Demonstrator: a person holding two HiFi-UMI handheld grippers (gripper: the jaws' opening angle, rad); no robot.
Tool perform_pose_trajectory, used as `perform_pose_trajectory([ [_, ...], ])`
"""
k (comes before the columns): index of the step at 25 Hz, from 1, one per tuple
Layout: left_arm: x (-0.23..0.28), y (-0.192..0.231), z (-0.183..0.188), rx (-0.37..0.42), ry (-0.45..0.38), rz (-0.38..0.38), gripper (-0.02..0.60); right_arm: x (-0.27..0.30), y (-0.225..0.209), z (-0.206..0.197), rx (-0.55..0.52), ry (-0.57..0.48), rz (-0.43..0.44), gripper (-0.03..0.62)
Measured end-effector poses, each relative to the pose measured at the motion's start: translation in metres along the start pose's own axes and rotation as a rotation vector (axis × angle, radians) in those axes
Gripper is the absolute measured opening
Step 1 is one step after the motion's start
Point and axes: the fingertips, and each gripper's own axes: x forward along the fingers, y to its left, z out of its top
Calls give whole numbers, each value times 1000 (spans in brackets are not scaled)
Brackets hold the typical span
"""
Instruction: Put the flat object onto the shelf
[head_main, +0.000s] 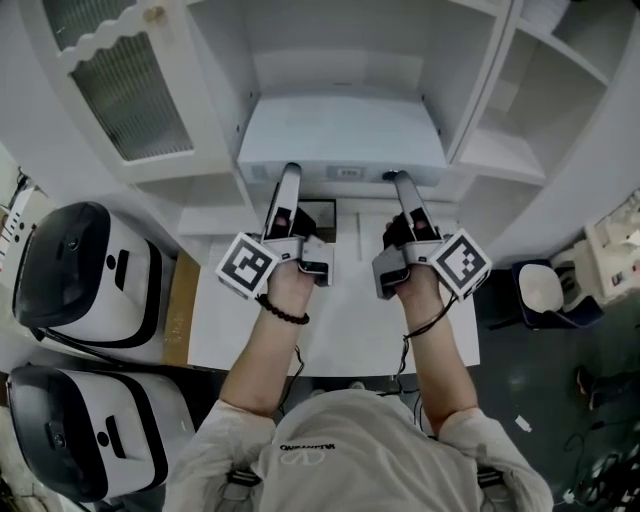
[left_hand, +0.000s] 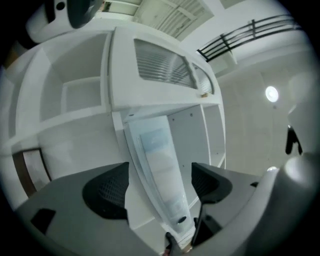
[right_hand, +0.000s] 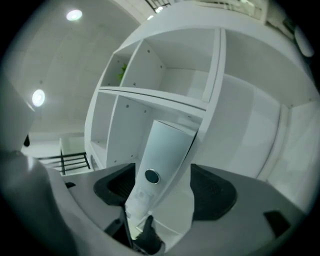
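Observation:
A flat white slab (head_main: 340, 135) lies in the middle bay of the white shelf unit (head_main: 330, 65), its near edge toward me. My left gripper (head_main: 288, 172) stands at the slab's near left corner and my right gripper (head_main: 398, 180) at its near right corner. In the left gripper view the slab (left_hand: 160, 160) runs between the jaws with a sliver of room beside the right pad (left_hand: 210, 182), so this gripper (left_hand: 160, 187) is open. In the right gripper view the slab's edge (right_hand: 160, 155), with a round dark button, fills the gap, and that gripper (right_hand: 164, 187) is shut on it.
A white tabletop (head_main: 340, 330) lies under my forearms. Two black-and-white machines (head_main: 80, 265) (head_main: 90, 425) stand at the left. A ribbed-glass cabinet door (head_main: 125, 85) hangs open at the upper left. Side shelves (head_main: 500, 150) and a white round seat (head_main: 540, 288) are at the right.

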Motion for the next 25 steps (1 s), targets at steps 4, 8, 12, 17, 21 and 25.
perform_pose_trajectory([
  [4,-31,-22,4,499,91,12,225,-33,16,10,-408,-66,-73,165],
  [8,-27,-54,-4,908,145,-27,29,-36,37,0,-662,-76,-66,93],
  [12,-12,-51,-20,1116,224,0,5,-16,45,-17,-753,-2,-51,34],
  [17,3,-29,-25,1140,262,64,5,9,25,-21,-697,59,-96,19],
  [21,11,-22,-24,1132,262,77,5,18,18,-17,-673,46,-106,12],
  [25,24,-14,-22,1107,260,83,5,30,11,-12,-654,49,-113,12],
])
